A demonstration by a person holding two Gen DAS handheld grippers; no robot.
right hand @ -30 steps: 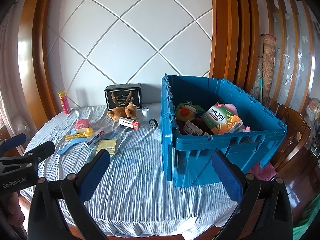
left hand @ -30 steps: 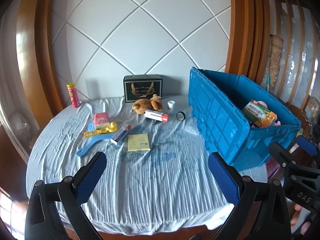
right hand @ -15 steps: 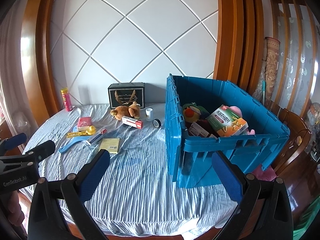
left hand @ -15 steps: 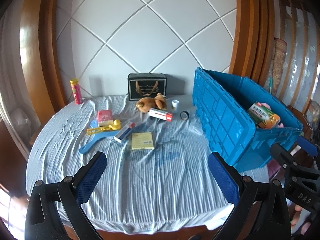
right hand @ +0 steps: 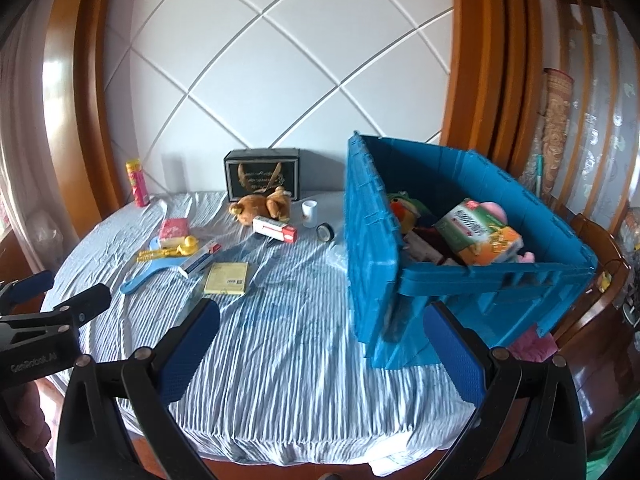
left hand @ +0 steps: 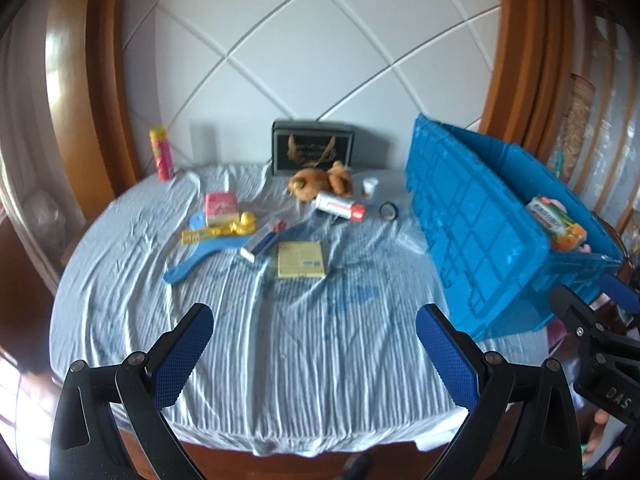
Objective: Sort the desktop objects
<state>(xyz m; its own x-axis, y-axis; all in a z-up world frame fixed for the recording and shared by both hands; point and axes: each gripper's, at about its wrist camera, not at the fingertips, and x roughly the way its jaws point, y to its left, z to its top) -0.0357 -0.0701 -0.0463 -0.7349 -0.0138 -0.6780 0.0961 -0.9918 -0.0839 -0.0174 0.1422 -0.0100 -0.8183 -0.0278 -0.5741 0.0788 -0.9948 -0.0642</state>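
Observation:
A blue crate (left hand: 488,216) (right hand: 472,280) stands at the table's right and holds a green-orange box (right hand: 478,232) and soft toys. Loose on the striped cloth lie a yellow notepad (left hand: 301,259) (right hand: 226,277), a brown plush (left hand: 320,185) (right hand: 262,205), a red-white tube box (left hand: 340,208), a tape roll (left hand: 388,210), a small white cup (left hand: 370,186), a pink box (left hand: 219,208), a yellow duck toy (left hand: 224,230) and a blue paddle (left hand: 200,256). My left gripper (left hand: 314,356) and right gripper (right hand: 320,344) are open and empty, above the table's near edge.
A black box (left hand: 313,153) stands at the back by the wall. A pink-yellow can (left hand: 161,154) stands at the far left. A toothpaste box (left hand: 262,240) lies beside the notepad. A wooden chair (right hand: 596,280) is to the right of the crate.
Both views have shifted slightly; the objects now sit a little higher and further right in the frames. Both grippers stay open and empty. Nothing on the table moved.

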